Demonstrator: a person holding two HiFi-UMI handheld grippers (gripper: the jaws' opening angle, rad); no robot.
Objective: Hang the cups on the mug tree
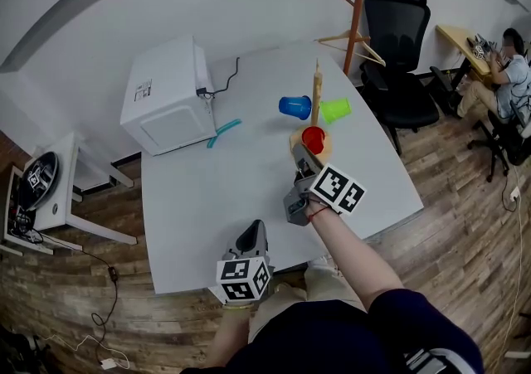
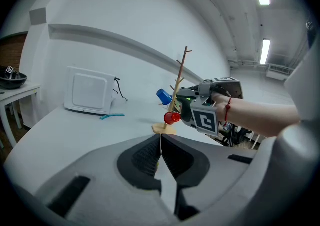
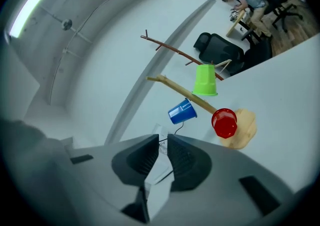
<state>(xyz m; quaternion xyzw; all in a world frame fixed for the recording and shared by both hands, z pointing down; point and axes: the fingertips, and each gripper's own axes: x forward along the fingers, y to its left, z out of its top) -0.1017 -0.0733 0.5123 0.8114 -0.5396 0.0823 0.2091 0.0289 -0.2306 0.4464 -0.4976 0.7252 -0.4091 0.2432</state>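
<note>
A wooden mug tree point(image 1: 315, 86) stands on the white table point(image 1: 207, 198), toward its far right. Three cups hang on it: blue point(image 1: 294, 106), green point(image 1: 335, 109) and red point(image 1: 314, 139). My right gripper point(image 1: 305, 163) sits just in front of the red cup without touching it. In the right gripper view its jaws stand a narrow gap apart with nothing between them, and the red cup point(image 3: 224, 123), blue cup point(image 3: 182, 112) and green cup point(image 3: 205, 80) lie beyond. My left gripper point(image 1: 251, 240) rests shut and empty near the table's front edge.
A white box-shaped appliance point(image 1: 170, 94) with a cable sits at the table's back left, with a teal utensil point(image 1: 224, 130) beside it. A black office chair point(image 1: 398, 49) and a wooden coat stand point(image 1: 357, 7) are behind the table. A person point(image 1: 506, 65) sits far right.
</note>
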